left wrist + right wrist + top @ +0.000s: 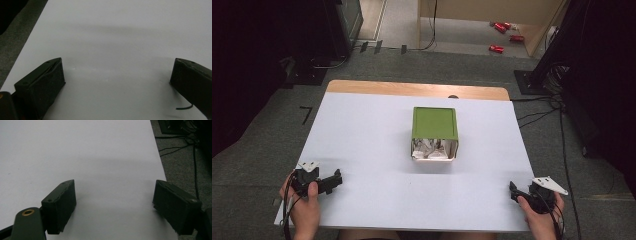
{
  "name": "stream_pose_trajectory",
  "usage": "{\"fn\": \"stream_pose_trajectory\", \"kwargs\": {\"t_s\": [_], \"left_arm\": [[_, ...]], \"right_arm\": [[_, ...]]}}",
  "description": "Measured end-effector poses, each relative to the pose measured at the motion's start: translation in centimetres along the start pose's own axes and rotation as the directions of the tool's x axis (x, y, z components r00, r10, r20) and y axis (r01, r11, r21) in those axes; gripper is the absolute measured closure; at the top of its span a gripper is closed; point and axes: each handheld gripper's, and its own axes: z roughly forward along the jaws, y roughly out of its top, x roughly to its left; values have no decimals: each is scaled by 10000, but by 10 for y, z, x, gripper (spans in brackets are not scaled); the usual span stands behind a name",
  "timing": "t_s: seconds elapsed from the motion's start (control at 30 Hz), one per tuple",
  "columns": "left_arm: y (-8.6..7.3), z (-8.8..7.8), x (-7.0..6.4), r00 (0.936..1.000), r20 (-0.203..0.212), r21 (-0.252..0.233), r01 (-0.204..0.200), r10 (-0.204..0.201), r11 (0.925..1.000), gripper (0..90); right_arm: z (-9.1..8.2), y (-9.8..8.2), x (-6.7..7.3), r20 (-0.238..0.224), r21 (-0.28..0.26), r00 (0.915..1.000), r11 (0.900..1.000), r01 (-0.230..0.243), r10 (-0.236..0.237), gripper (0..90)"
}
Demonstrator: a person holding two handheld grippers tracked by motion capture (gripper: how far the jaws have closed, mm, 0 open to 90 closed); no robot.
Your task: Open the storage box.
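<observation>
Green box [434, 125] sits mid-table, a bit right of centre and toward the far half, lying on its side. Its open end faces the near edge and shows crumpled white paper [433, 148] inside. Nothing touches the box; both grippers are well apart from it.

White table [372, 150] has a bare wooden strip [417, 89] along its far edge.

Left gripper [331, 181] is at the near left corner, held in the left hand [304, 205] and resting low over the white top, pointing right. In the left gripper view the jaws stand wide apart with bare white surface between them, gripping nothing.

Right gripper [513, 190] is at the near right corner by the table edge, held in the right hand [539, 215], pointing left and far. In the right gripper view its jaws are spread wide too, empty, with white top between them and grey carpet [180, 157] with black cables [175, 147] off to the right.

Beyond the table: grey floor, dark equipment at left and right, red cans [503, 35] on the floor far right.
</observation>
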Motion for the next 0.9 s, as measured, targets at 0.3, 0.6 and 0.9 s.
{"fn": "stream_pose_trajectory", "kwargs": {"t_s": [0.3, 0.6, 0.9], "left_arm": [[0, 0, 0, 10000, -3, -3, 10, -10, 10000, 0], [0, 0, 0, 10000, -2, -21, 15, -15, 10000, 0], [0, 0, 0, 10000, -1, -26, 16, -16, 10000, 0]], "right_arm": [[-6, 5, 5, 291, -211, 9974, 9977, -649, 655, 142], [-20, 22, 22, -213, -724, 9979, 9954, -620, 606, 136], [-29, 42, 51, -507, -1099, 9980, 9930, -440, 386, 155]]}}
